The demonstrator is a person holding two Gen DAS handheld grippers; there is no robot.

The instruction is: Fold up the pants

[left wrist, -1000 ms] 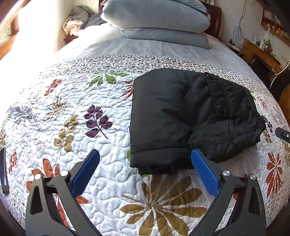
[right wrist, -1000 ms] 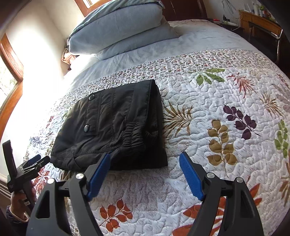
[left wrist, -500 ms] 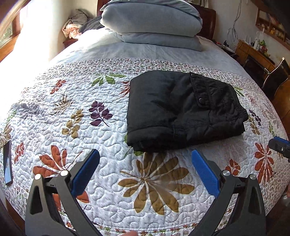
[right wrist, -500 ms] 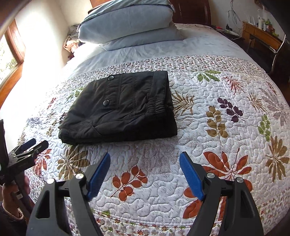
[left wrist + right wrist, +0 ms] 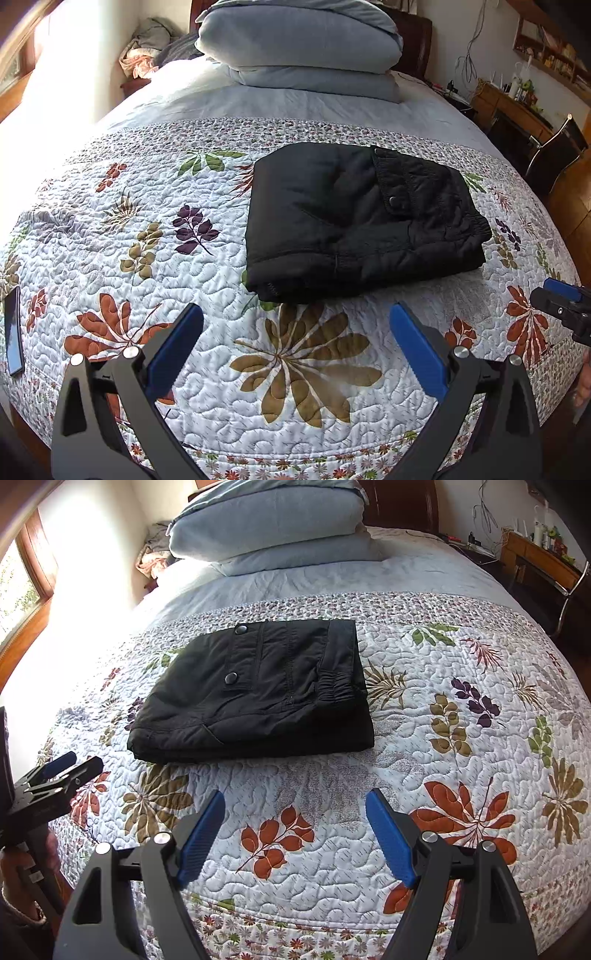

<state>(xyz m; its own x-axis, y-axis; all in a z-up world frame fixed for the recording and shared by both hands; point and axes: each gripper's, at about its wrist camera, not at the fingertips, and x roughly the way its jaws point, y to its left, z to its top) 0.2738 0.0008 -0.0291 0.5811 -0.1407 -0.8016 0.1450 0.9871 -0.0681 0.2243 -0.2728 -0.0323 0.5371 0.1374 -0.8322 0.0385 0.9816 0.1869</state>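
Both tools: L (image 5: 295,345), R (image 5: 295,830) open, empty.

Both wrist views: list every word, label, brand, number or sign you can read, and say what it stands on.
No text can be read in either view.
Folded black pants: two plain snap buttons, no label visible.
Floral quilted bedspread: leaf pattern only.
Dark flat phone at the bedspread's edge: blank screen.
Bottles on the wooden desk: too small and blurred to read.
Left gripper, right gripper: no readable markings.
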